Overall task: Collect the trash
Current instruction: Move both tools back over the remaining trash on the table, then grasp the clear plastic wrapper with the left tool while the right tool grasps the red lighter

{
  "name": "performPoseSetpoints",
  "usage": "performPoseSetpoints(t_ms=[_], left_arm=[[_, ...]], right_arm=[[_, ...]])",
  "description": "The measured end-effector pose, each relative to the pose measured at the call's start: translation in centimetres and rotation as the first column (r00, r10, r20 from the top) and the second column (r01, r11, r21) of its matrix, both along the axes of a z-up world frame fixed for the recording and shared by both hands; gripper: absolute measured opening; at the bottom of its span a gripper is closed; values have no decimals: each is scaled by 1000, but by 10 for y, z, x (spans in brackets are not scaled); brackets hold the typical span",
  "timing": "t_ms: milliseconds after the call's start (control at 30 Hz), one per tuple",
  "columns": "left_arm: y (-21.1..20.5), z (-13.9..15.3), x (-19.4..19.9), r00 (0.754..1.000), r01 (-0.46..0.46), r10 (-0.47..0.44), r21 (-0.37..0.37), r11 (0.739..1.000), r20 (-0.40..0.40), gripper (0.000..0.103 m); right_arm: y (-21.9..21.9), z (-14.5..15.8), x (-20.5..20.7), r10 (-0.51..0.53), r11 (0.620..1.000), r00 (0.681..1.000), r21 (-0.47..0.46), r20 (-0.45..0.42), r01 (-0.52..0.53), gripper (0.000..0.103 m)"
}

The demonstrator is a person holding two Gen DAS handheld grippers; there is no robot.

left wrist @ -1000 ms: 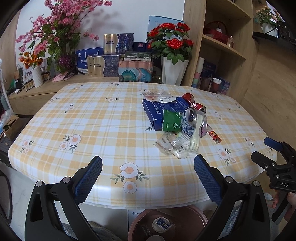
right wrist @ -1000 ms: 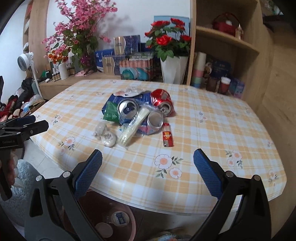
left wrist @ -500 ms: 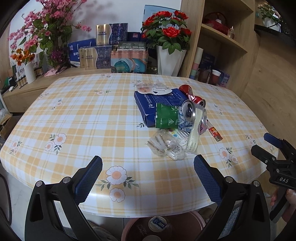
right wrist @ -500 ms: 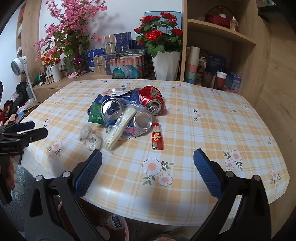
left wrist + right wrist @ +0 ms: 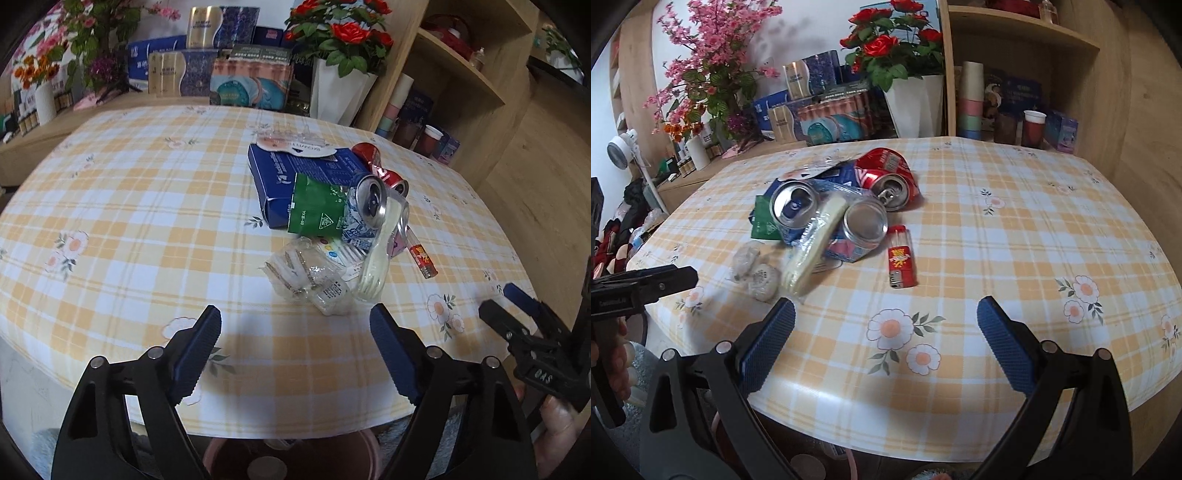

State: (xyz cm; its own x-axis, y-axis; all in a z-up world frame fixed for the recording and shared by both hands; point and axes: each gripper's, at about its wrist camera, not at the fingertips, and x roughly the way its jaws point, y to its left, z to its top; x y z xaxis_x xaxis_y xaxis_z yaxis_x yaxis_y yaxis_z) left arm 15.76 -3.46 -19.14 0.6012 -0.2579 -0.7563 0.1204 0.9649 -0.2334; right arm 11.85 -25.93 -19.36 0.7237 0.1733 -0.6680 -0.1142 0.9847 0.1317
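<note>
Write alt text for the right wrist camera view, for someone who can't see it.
A pile of trash lies on a table with a yellow checked, flowered tablecloth: crushed cans, a blue box, a green packet, clear wrappers and a red lighter beside them. The right gripper hangs open and empty over the near edge; the left gripper shows at far left.

Bare tablecloth (image 5: 129,229) before trash heap (image 5: 332,221)
</note>
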Motion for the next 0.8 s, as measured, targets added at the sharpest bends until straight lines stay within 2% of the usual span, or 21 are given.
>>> performPoseSetpoints(t_ms=[167,367,433,500,567,600,767,800], left_arm=[[-5,-12,25,998,-43,40,-57,997,-45,77],[1,-35,60,984,-113,94,-125,986,-149,73],[3,-39,66,983,-120,99,-128,985,-155,52],[4,-40,70,985,-100,79,-134,986,-157,35],[8,-37,70,986,-103,82,-139,985,-144,28],[11,-35,69,988,-100,84,-126,987,-130,20],[25,-28,68,992,-102,94,-104,989,-84,15],[28,-26,68,992,-104,96,-102,989,-79,15]], right_arm=[[-9,-7,8,-17,1000,999,21,-29,18,97],[-13,-15,19,-7,1000,998,25,-57,8,97],[-13,-16,27,5,1000,998,-1,-56,-5,97],[-12,-17,34,18,1000,998,-22,-57,-20,97],[-11,-18,48,34,998,997,-47,-67,-38,88],[-10,-19,54,37,997,996,-60,-75,-42,82],[-3,-35,97,61,992,987,-99,-151,-77,73],[-1,-37,102,64,991,985,-104,-163,-81,67]])
